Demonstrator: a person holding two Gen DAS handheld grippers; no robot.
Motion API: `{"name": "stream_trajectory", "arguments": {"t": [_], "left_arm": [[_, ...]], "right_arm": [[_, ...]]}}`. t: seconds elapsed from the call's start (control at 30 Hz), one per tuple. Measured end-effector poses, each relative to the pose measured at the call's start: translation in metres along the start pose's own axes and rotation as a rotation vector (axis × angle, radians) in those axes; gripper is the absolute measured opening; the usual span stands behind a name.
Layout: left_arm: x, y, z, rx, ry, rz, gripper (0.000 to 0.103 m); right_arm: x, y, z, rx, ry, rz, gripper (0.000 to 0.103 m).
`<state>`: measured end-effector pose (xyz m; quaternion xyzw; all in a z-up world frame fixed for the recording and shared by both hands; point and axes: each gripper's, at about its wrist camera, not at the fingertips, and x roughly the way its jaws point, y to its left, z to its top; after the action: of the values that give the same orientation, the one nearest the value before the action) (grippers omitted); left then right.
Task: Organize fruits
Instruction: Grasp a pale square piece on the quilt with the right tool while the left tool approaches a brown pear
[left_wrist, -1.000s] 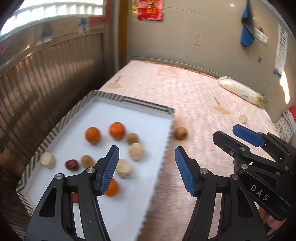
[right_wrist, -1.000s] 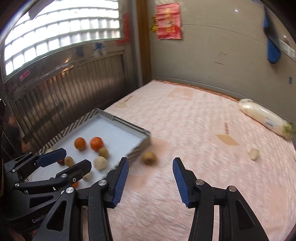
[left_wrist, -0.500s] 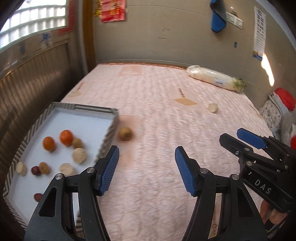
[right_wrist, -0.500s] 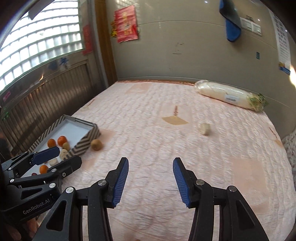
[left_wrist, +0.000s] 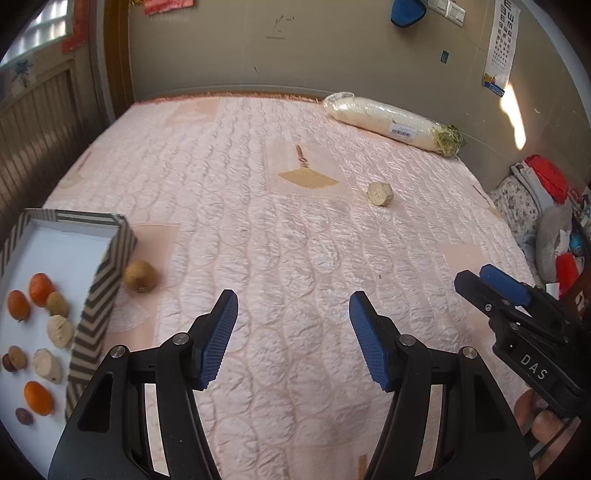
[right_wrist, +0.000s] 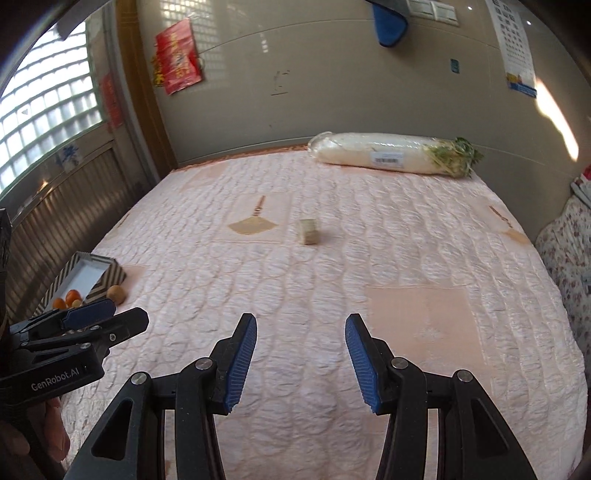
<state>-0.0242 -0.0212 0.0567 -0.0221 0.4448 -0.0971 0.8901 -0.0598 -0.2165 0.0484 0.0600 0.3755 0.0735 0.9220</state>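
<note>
Pink quilted bed (left_wrist: 295, 229): most fruit sits in the tray (left_wrist: 107, 280); a brown fruit (left_wrist: 140, 276) beside it and a pale chunk (right_wrist: 308, 231) mid-bed look stray. Left gripper (left_wrist: 293, 332) and right gripper (right_wrist: 300, 363) hover, jaws wide, empty, probably ready to collect them.

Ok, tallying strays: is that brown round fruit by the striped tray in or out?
Out. The brown fruit lies on the quilt, against the striped tray's outer wall.

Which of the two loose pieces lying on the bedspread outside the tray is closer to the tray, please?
The round brown fruit, right beside the striped tray wall. The pale faceted chunk lies far off mid-bed, near the wrapped radish.
</note>
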Motion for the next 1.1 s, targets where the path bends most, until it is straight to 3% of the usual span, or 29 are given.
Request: {"name": "stream_trajectory", "arguments": {"t": [0.23, 0.4, 0.67, 0.7, 0.8, 1.1], "left_arm": [[0.000, 0.030, 0.023, -0.070, -0.001, 0.041, 0.063], [0.005, 0.067, 0.035, -0.182, 0.052, 0.009, 0.063], [0.007, 0.098, 0.027, -0.246, 0.106, -0.002, 0.063], [0.007, 0.101, 0.026, -0.256, 0.112, -0.004, 0.063], [0.007, 0.107, 0.021, -0.282, 0.106, 0.017, 0.063], [0.013, 0.112, 0.018, -0.330, 0.093, 0.102, 0.063]], "right_arm": [[0.038, -0.009, 0.026, -0.037, 0.038, 0.024, 0.048], [0.082, -0.007, 0.057, -0.080, 0.061, 0.028, 0.048], [0.145, -0.019, 0.089, -0.026, 0.093, 0.047, 0.048], [0.151, -0.019, 0.090, -0.020, 0.105, 0.053, 0.045], [0.157, -0.015, 0.090, -0.044, 0.109, 0.031, 0.019], [0.152, -0.016, 0.087, -0.023, 0.108, 0.064, 0.018]]}}
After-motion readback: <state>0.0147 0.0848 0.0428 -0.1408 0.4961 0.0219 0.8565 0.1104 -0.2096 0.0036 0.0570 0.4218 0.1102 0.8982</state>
